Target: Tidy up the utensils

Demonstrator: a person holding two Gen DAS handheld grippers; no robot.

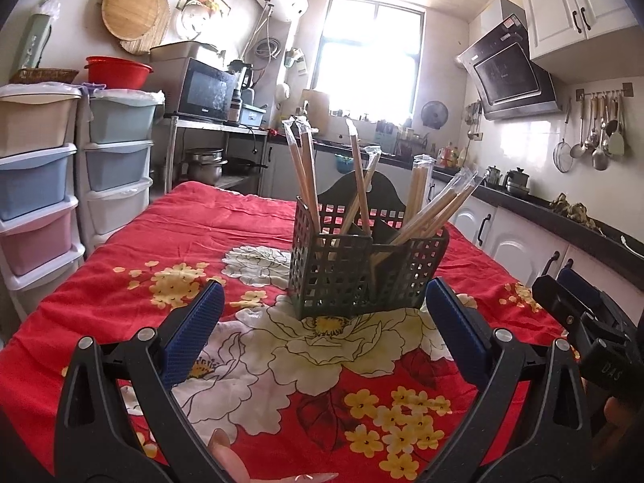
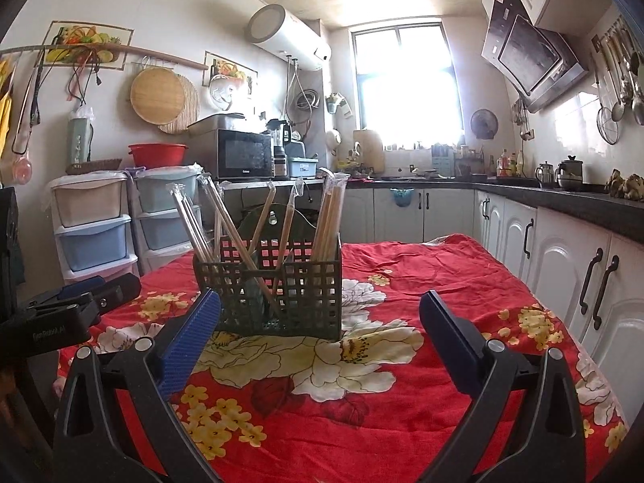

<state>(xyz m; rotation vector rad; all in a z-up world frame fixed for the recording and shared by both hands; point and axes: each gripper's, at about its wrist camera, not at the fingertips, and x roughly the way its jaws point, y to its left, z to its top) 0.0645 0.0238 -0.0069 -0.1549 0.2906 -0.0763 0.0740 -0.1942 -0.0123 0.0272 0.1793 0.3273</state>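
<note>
A dark lattice utensil holder (image 1: 362, 277) (image 2: 277, 294) stands in the middle of the table on a red flowered cloth (image 1: 201, 241) (image 2: 422, 281). Several plastic-wrapped wooden chopsticks (image 1: 306, 173) (image 2: 330, 217) lean out of its compartments. My left gripper (image 1: 324, 294) is open just short of the holder, nothing between its blue pads. My right gripper (image 2: 320, 306) is also open and empty, the holder ahead and slightly left of it. The right gripper (image 1: 579, 306) shows at the right edge of the left wrist view; the left gripper (image 2: 80, 294) shows at the left edge of the right wrist view.
Plastic drawer towers (image 1: 40, 185) (image 2: 92, 221) stand left of the table. White cabinets under a dark counter (image 1: 535, 209) (image 2: 563, 197) run along the right. A microwave (image 1: 205, 90) (image 2: 245, 155) sits on a shelf behind. A fingertip (image 1: 229, 459) shows below the left gripper.
</note>
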